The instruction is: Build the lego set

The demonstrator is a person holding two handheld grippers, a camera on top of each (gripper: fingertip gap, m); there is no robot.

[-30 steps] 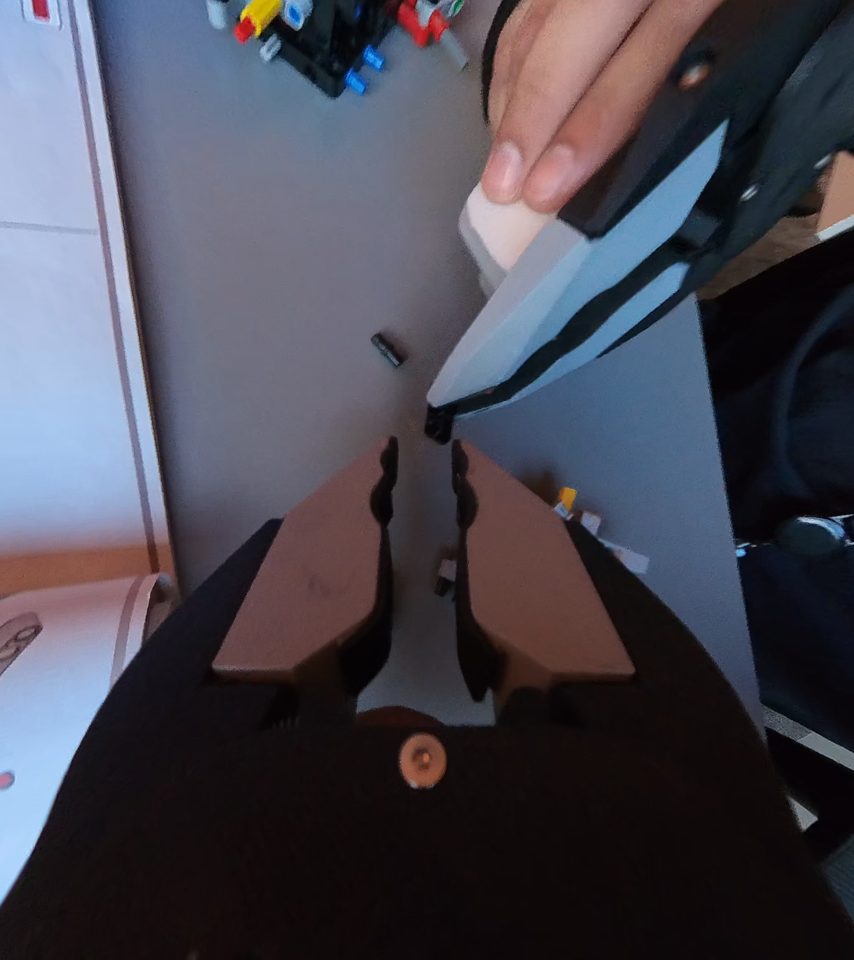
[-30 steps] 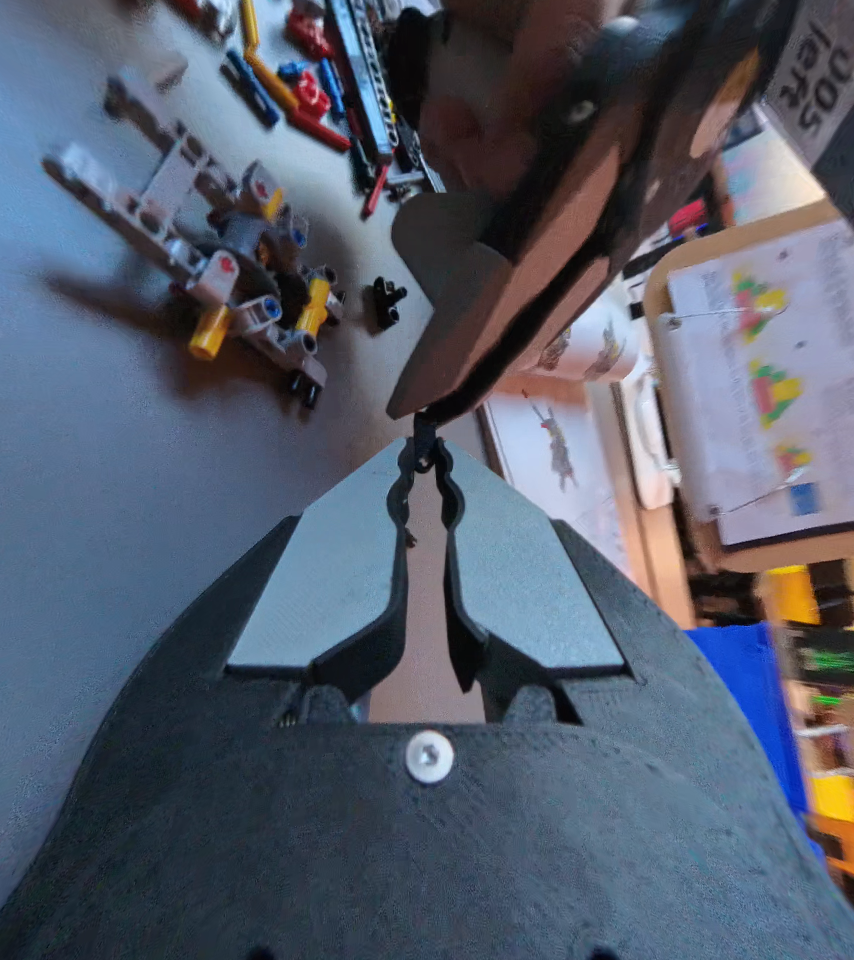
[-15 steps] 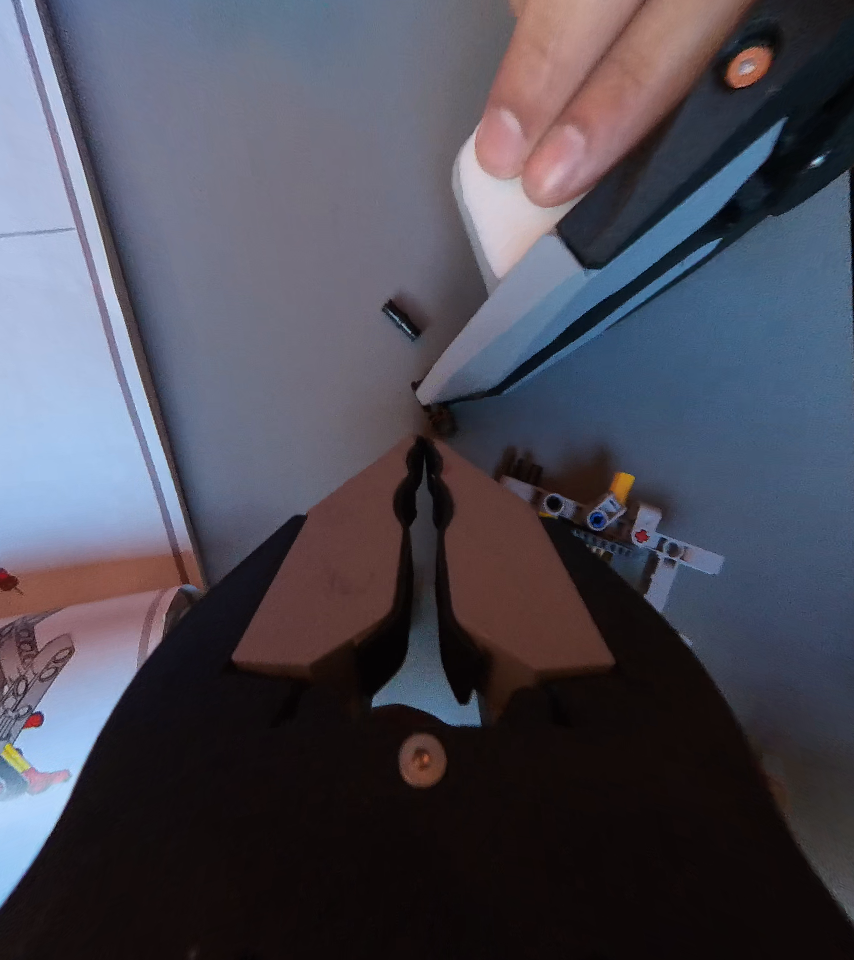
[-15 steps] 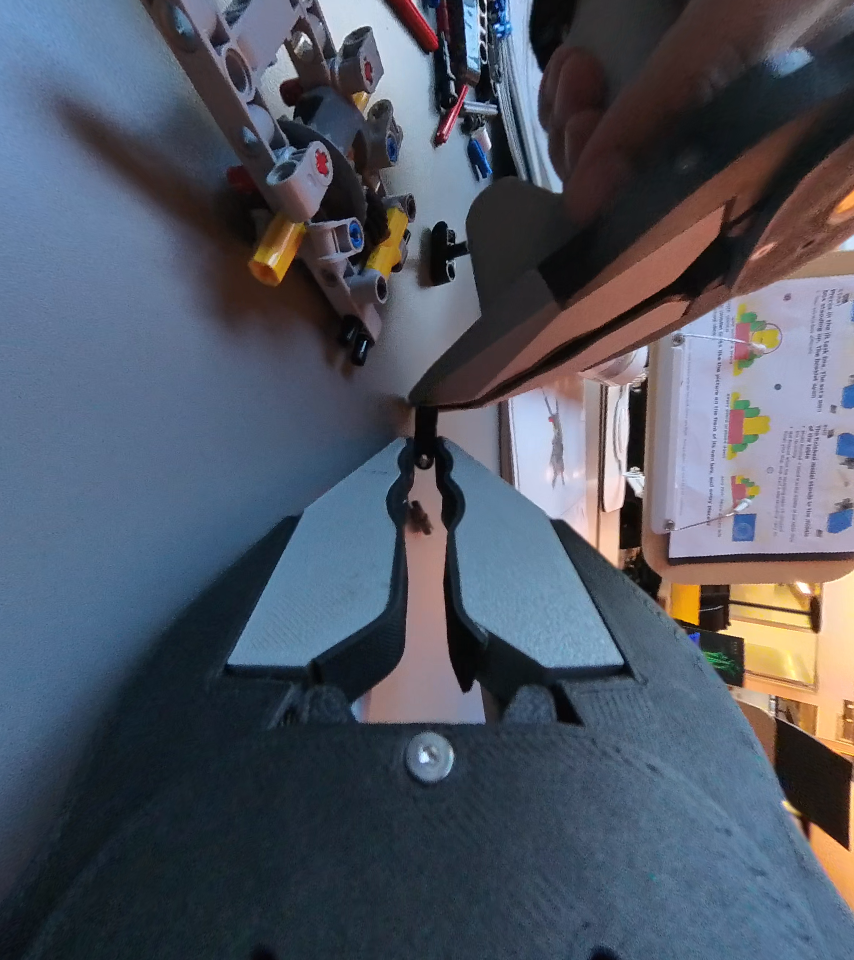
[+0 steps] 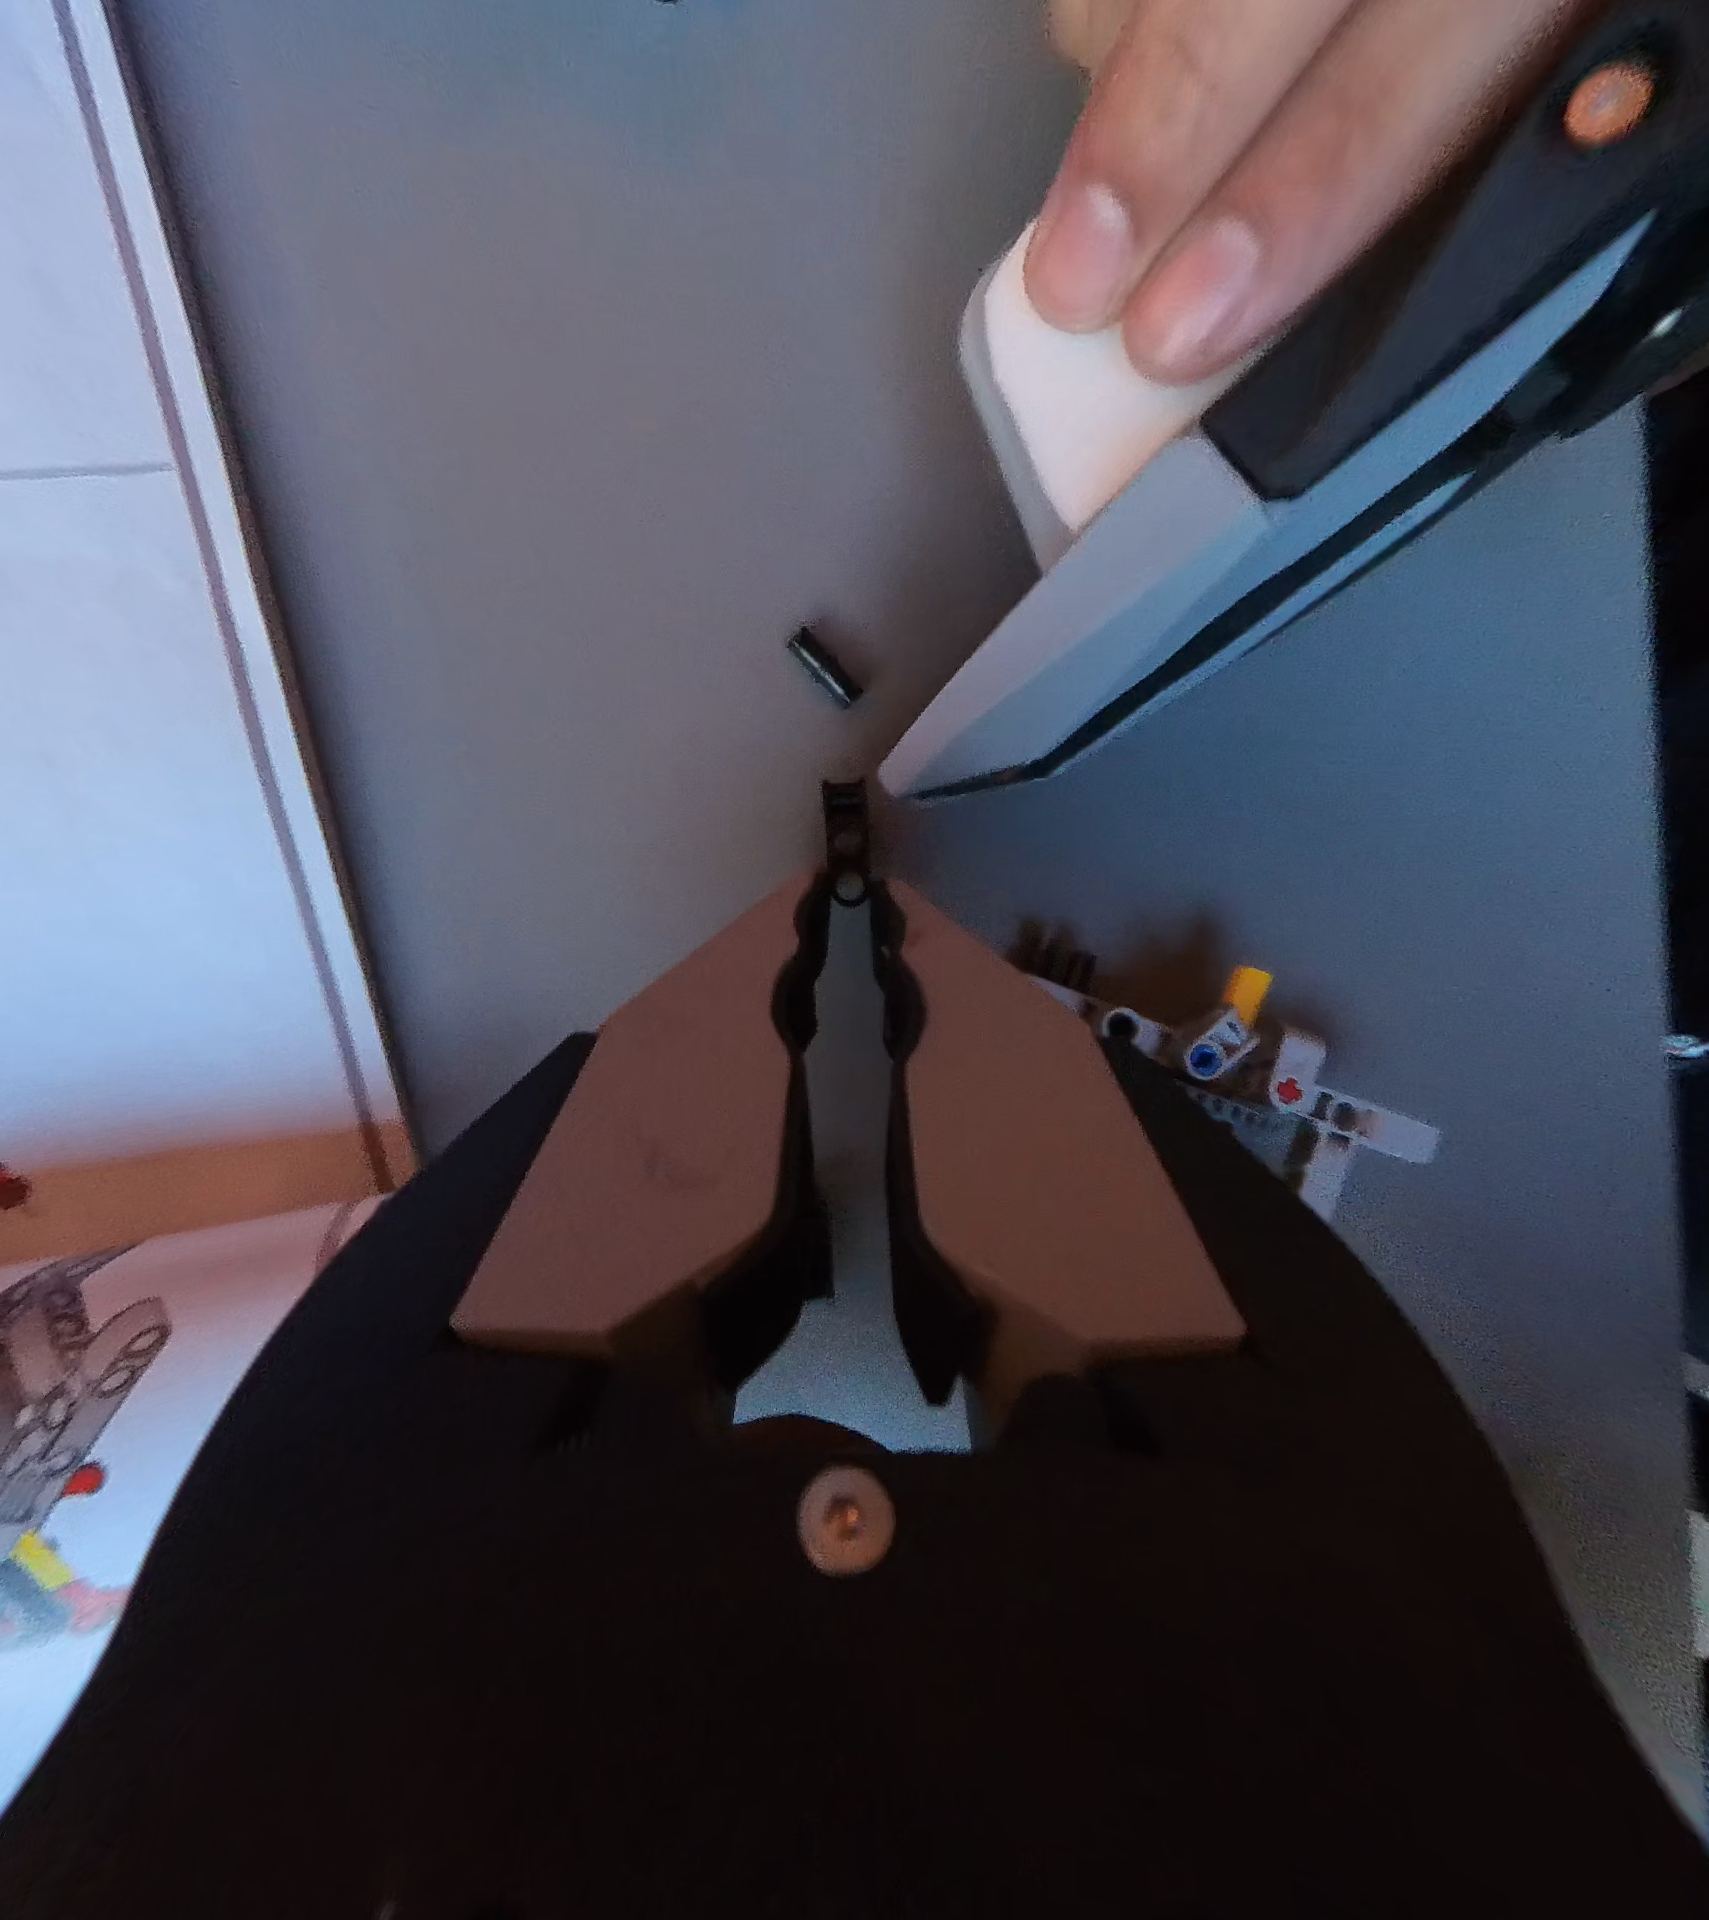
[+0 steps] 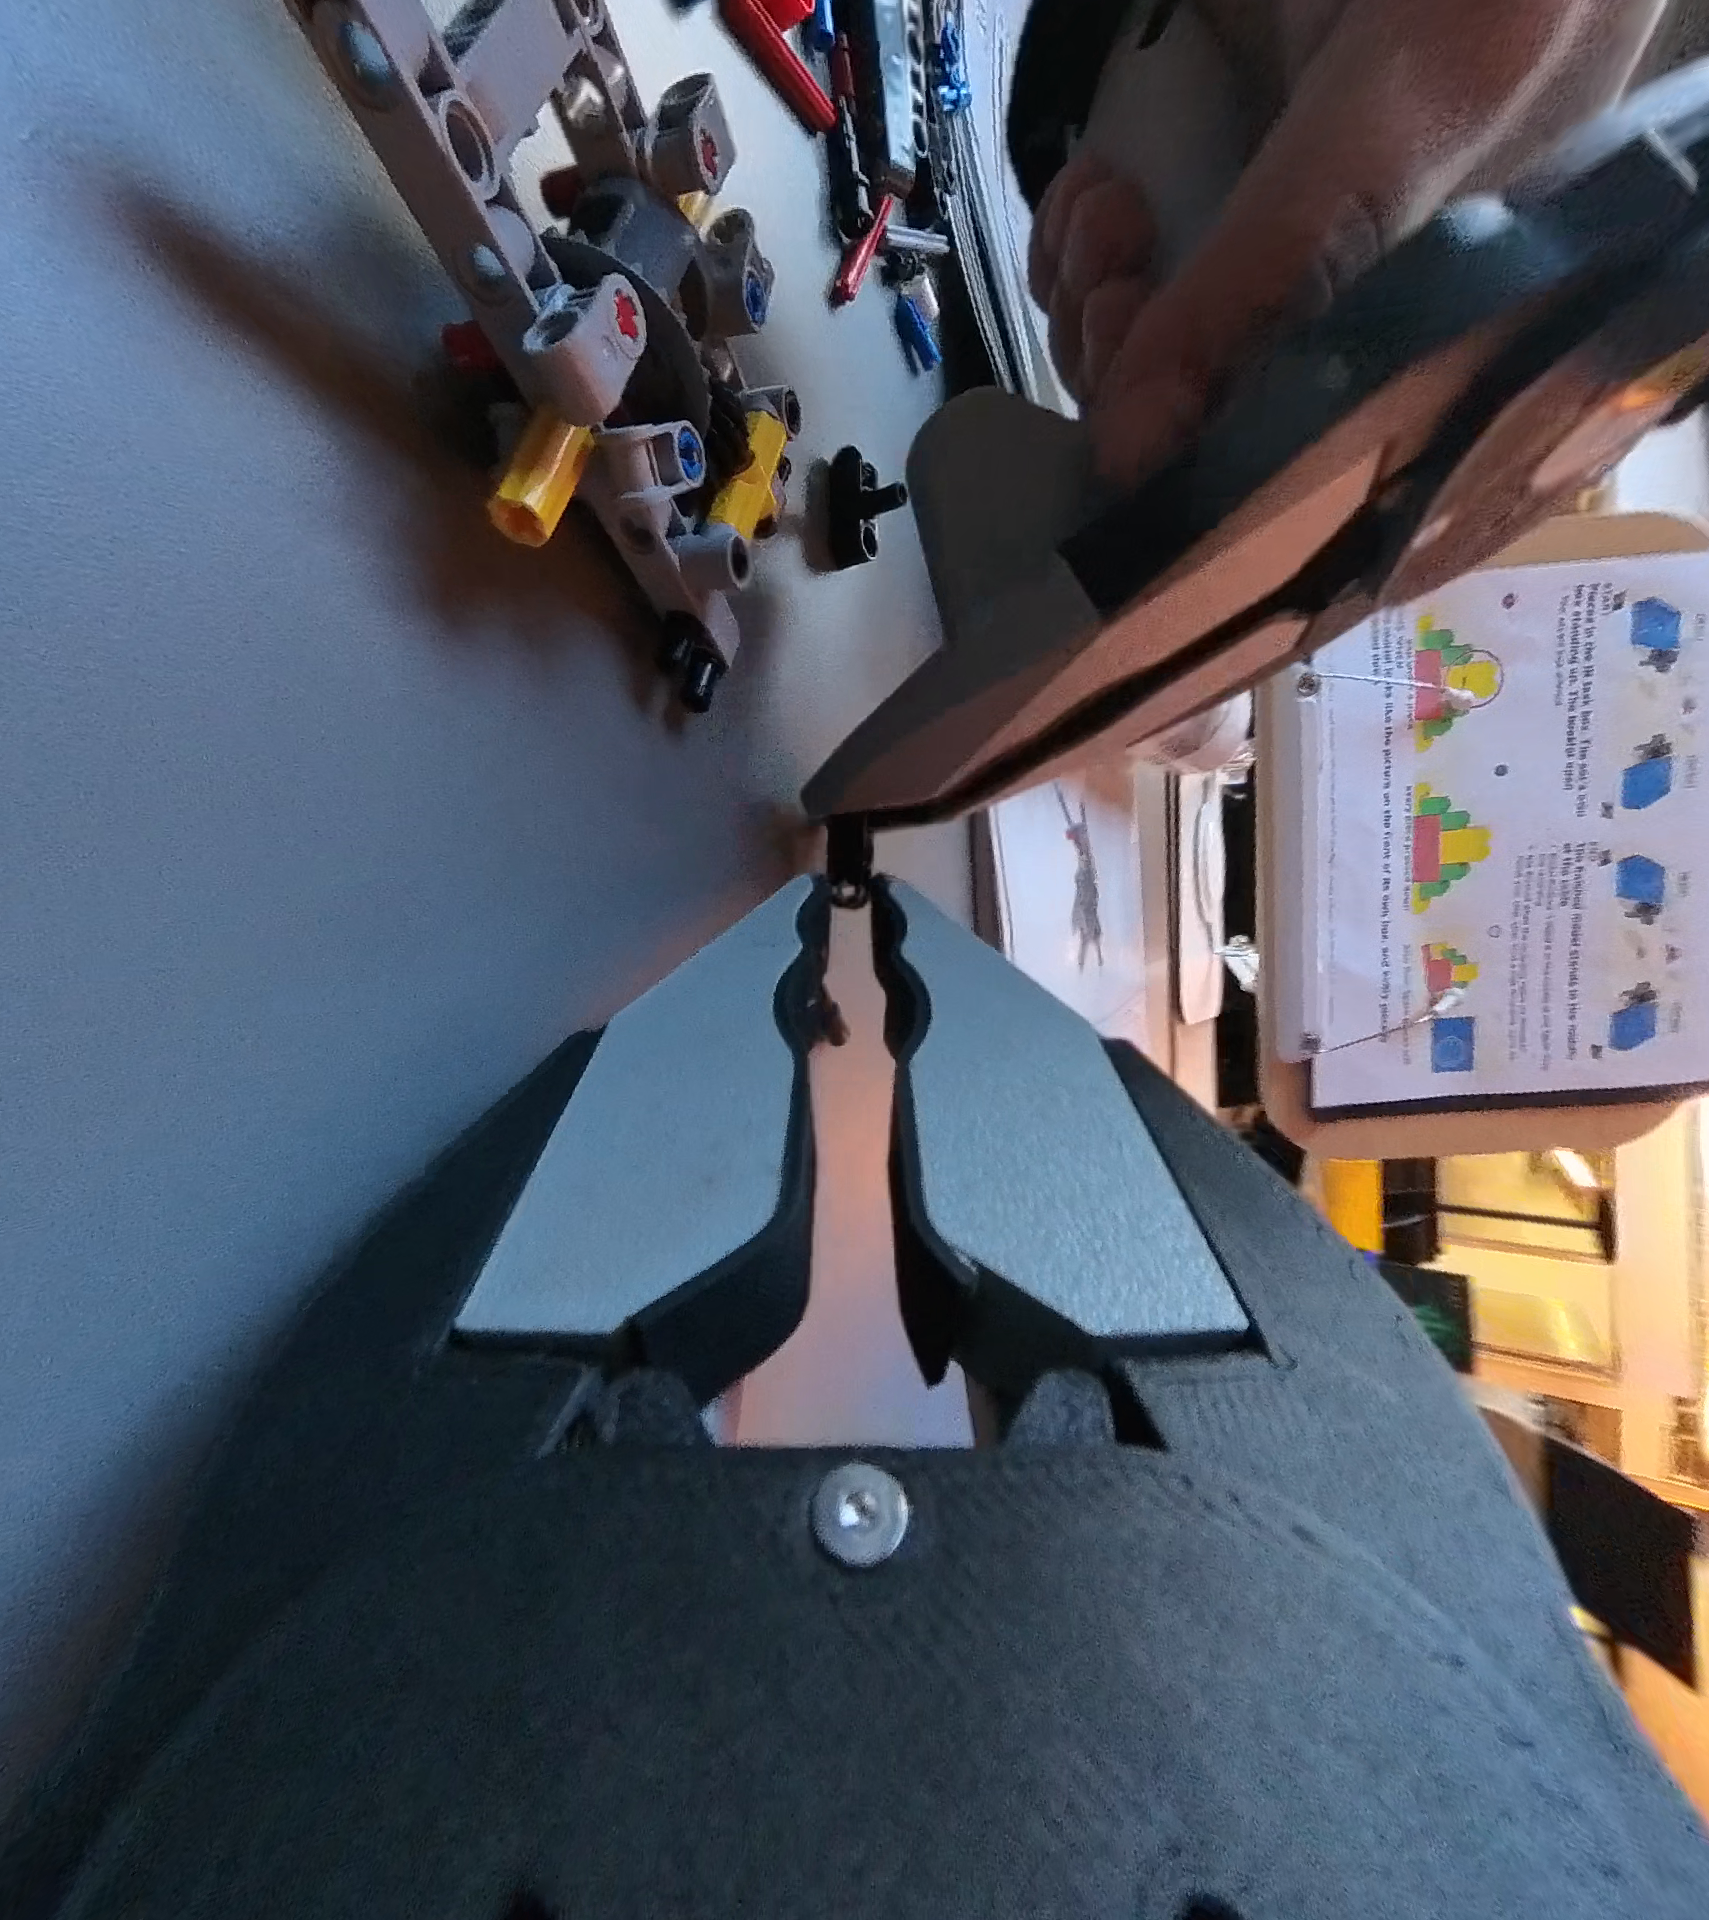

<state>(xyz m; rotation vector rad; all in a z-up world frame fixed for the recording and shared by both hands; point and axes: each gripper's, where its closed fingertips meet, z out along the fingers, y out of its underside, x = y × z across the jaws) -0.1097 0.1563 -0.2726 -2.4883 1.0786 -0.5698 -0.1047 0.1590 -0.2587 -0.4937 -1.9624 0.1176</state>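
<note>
The left gripper [image 5: 848,891] pinches one end of a small black connector piece [image 5: 846,831] between its brown fingertips [image 5: 800,914], jaws narrow and pressed on it. The piece is slim, with a round hole at the gripped end and a ribbed stub at the far end, and it hangs above the grey counter [image 5: 559,416].

In the right wrist view the right gripper [image 6: 848,902] clamps the same piece at its opposite end with grey fingertips [image 6: 796,925], jaws narrow too, so the piece bridges the two tips. In the left wrist view, however, the right gripper's tip appears just beside the stub, and contact there is unclear.

A hand [image 5: 1172,208] grips the right tool's white trigger [image 5: 1068,405].

A loose black pin [image 5: 823,667] lies on the counter just beyond the piece. A part-built grey model with yellow, blue and red pins [image 6: 611,343] sits near, a black T-shaped connector [image 6: 855,509] beside it, and loose red and blue parts [image 6: 860,156] farther off. An illustrated instruction sheet [image 6: 1546,831] on a board stands to the side.
</note>
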